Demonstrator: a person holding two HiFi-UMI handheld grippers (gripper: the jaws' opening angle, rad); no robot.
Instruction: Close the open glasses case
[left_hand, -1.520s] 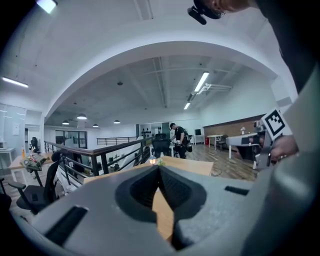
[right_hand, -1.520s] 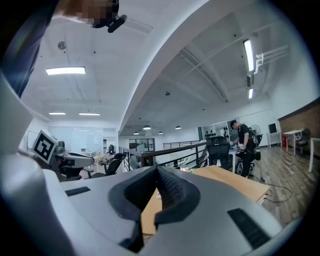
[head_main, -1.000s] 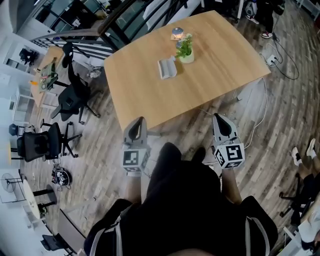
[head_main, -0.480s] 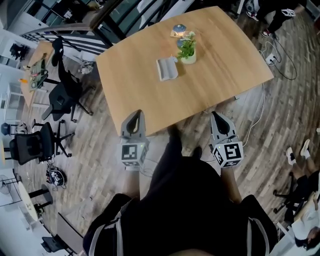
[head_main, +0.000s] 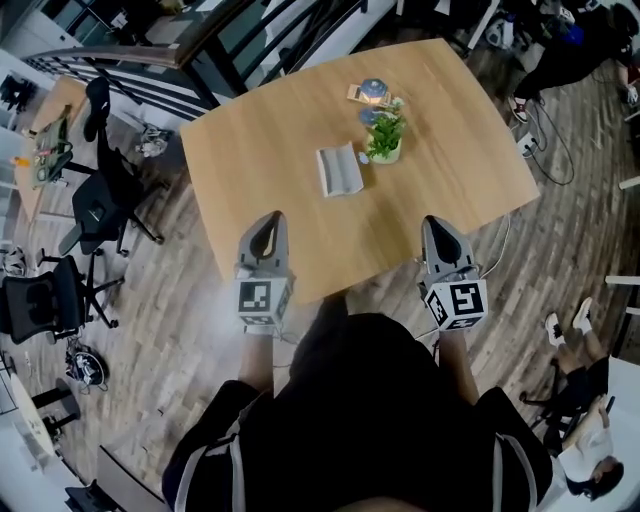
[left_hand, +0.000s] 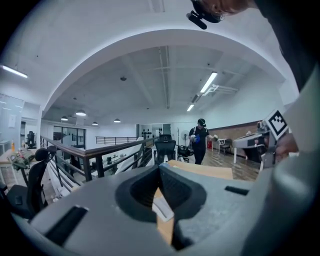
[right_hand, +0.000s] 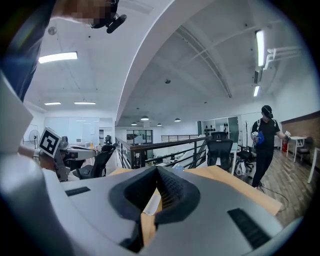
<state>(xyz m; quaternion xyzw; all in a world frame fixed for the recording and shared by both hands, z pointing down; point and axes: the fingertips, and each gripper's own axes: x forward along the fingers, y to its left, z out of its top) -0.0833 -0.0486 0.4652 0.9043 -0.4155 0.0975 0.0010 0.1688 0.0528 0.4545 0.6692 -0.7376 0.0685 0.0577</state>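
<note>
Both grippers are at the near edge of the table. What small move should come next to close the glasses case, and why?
Probably reach the left gripper forward over the table toward the open glasses case. Both it and the right gripper hang at the near edge, jaws together and empty, short of the case; the plant stands close on its right.

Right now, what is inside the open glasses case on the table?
The glasses case lies open on the table, showing only pale grey lining. No glasses stand out, but it is too small to be sure. Nothing covers it.
</note>
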